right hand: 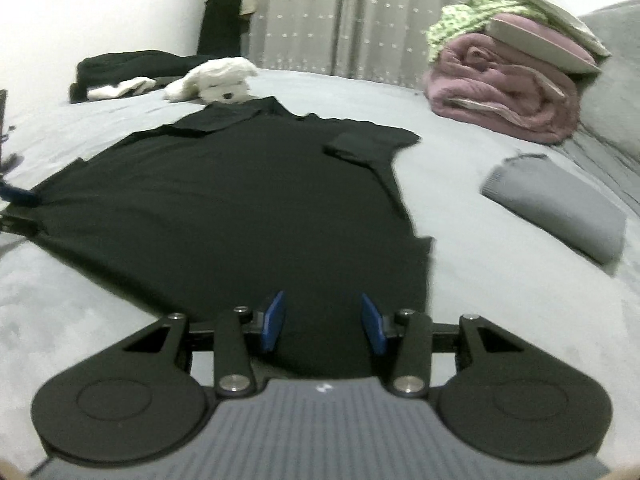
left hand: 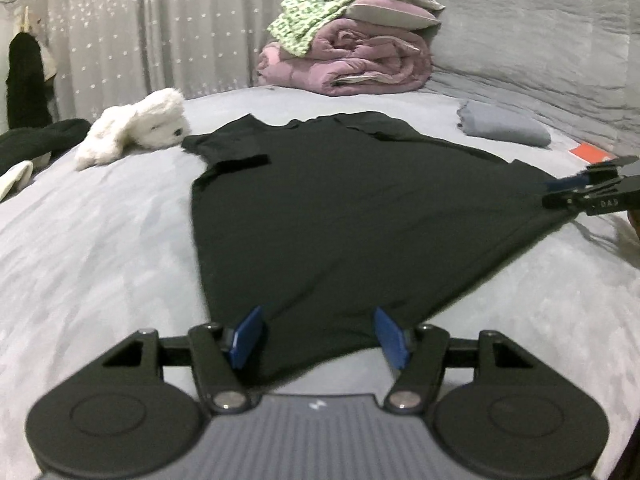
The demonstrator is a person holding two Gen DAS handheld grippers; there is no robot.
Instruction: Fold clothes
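Grey bed (left hand: 100,240) holds a flat black shirt (left hand: 340,200); left gripper (left hand: 318,334) and right gripper (right hand: 323,320) fingers apart over its hem.

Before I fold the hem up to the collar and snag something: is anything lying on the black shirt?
Nothing visible lies on the black shirt. The plush dog touches only its collar end.
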